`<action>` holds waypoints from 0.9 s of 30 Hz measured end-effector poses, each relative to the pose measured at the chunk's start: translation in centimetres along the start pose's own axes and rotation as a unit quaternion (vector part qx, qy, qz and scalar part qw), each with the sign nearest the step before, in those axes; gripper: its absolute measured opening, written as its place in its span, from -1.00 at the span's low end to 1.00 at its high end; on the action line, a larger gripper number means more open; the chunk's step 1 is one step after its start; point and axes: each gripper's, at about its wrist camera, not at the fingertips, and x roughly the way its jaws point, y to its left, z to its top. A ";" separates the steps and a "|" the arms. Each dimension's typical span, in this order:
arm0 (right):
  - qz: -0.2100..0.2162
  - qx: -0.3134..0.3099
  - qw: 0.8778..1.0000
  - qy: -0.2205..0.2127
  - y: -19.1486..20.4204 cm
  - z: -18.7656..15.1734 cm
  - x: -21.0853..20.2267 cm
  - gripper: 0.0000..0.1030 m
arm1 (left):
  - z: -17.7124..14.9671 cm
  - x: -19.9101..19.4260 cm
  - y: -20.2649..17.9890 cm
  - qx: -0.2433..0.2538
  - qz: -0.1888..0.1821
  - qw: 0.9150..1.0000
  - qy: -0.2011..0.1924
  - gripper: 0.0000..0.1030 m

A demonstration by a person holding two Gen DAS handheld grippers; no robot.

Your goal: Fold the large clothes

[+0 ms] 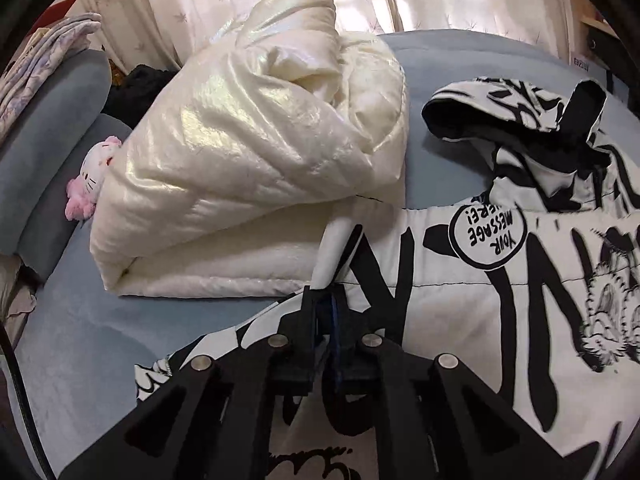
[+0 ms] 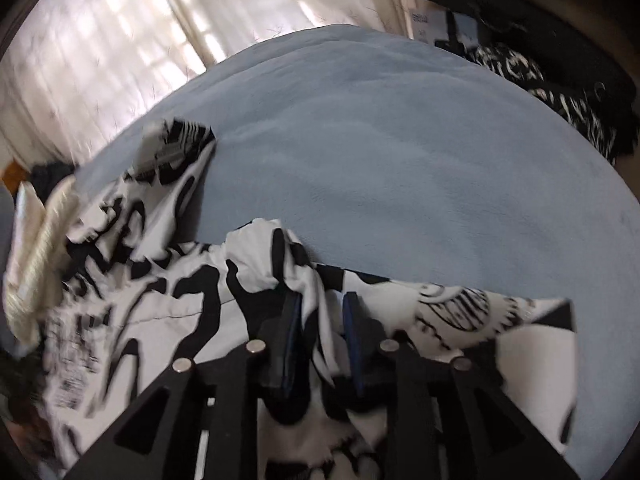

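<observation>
So the bed (image 1: 452, 64) has this soft light-blue cover, pretty bare on the far side. Lying right on it: a big black-and-white printed garment (image 1: 472, 280) spread across the near part, a bundled-up shiny cream duvet (image 1: 248, 152) beside it, touching, and a little pink-and-white plush cat (image 1: 90, 182) tucked against the duvet.

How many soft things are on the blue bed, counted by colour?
Black-and-white printed garment: 1
Cream quilt: 1
Pink-and-white plush toy: 1
Total: 3
</observation>
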 end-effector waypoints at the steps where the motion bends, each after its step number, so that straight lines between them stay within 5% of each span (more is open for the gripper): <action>1: 0.010 0.002 1.000 -0.006 0.2 -0.2 -1.0 -0.58 | 0.0 -0.4 0.3 -0.002 -0.002 1.000 0.002 -0.76; 6: 0.052 -0.025 0.996 -0.065 0.5 -2.0 -8.6 -0.58 | -1.4 -6.2 2.5 -0.007 -0.010 0.999 -0.035 -0.72; 12: 0.059 -0.058 0.996 -0.027 1.8 -7.8 -10.1 -0.58 | -6.4 -11.3 3.4 0.003 -0.022 0.998 -0.057 -0.73; 15: 0.019 -0.091 0.996 0.007 1.6 -10.2 -7.8 -0.58 | -9.0 -9.7 3.6 0.030 0.044 0.997 -0.049 -0.73; 19: -0.012 -0.078 0.997 -0.020 -1.3 -10.6 -7.8 -0.95 | -10.9 -5.1 6.8 0.018 0.104 0.994 0.005 -0.74; 23: -0.061 -0.027 0.996 -0.064 -5.7 -9.3 -9.4 -0.98 | -11.4 -3.3 11.3 -0.083 0.080 0.993 0.037 -0.72; 27: -0.083 0.036 0.996 -0.026 -10.2 -9.0 -8.0 -0.94 | -11.6 -3.0 11.3 -0.082 0.084 0.992 0.038 -0.73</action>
